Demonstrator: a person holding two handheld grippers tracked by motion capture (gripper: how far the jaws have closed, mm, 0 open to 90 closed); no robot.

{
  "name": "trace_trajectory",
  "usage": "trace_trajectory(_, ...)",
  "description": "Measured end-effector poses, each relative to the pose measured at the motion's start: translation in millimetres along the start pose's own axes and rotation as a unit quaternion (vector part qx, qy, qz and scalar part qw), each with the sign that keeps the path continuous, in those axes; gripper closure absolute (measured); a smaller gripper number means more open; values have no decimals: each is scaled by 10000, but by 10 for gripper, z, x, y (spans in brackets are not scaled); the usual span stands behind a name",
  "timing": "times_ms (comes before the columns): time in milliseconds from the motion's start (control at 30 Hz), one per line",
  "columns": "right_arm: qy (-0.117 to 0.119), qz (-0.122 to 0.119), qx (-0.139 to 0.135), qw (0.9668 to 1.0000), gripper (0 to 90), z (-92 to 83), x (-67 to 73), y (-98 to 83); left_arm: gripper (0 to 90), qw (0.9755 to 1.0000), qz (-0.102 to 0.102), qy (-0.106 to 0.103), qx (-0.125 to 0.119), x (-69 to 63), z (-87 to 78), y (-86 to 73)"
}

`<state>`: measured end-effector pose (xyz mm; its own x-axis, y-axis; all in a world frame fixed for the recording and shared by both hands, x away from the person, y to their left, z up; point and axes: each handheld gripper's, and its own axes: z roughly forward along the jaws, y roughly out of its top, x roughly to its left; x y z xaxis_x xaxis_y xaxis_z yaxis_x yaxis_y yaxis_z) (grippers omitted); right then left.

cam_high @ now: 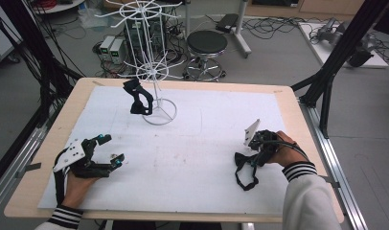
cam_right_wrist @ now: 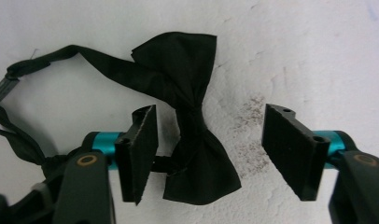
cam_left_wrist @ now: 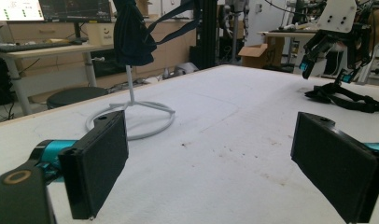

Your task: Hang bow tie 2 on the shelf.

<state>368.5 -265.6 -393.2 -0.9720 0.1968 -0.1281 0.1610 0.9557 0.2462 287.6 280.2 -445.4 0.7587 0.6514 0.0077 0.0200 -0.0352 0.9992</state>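
So the right gripper [cam_right_wrist: 208, 154] is pointing down at a black bow tie [cam_right_wrist: 190, 126] lying flat on the white sheet [cam_right_wrist: 318, 56], and its jaws are about half apart with the tie's knot sitting between them. The left pad is right up against the lower wing, can't tell if it actually touches; the right pad is clearly off the fabric with bare sheet in between, so nothing's pinched. The tie's strap [cam_right_wrist: 19, 93] loops away to the side of the jaws and lies slack on the sheet.

From the high view that same bow tie [cam_high: 241, 160] is at the right side of the table [cam_high: 39, 139], near the front edge, with the right hand [cam_high: 279, 151] wrapped around the gripper over it.

The left gripper [cam_high: 108, 151] sits low at the front left of the sheet, jaws spread wide with nothing between them, well apart from the tie.

Further back, near the middle of the table, there's a white wire rack [cam_high: 154, 67] on a ring base, with another dark bow tie [cam_high: 137, 98] hanging off a low arm.
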Motion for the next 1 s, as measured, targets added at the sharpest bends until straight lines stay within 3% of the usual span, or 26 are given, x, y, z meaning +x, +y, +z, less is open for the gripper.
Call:
trace_trajectory(200,83,-191,169,9996,463,70,0,33,116,10000,5,3,-10,5,-7,3)
trace_trajectory(500,153,-253,360,9989,605,120,10,53,116,10000,-1,7,-14,7,-5,1)
trace_trajectory(700,192,-365,517,9978,747,141,33,69,116,10000,-3,8,-18,8,-8,2)
trace_trajectory(1000,263,-226,395,9986,758,117,41,68,116,10000,-9,19,-30,8,-11,4)
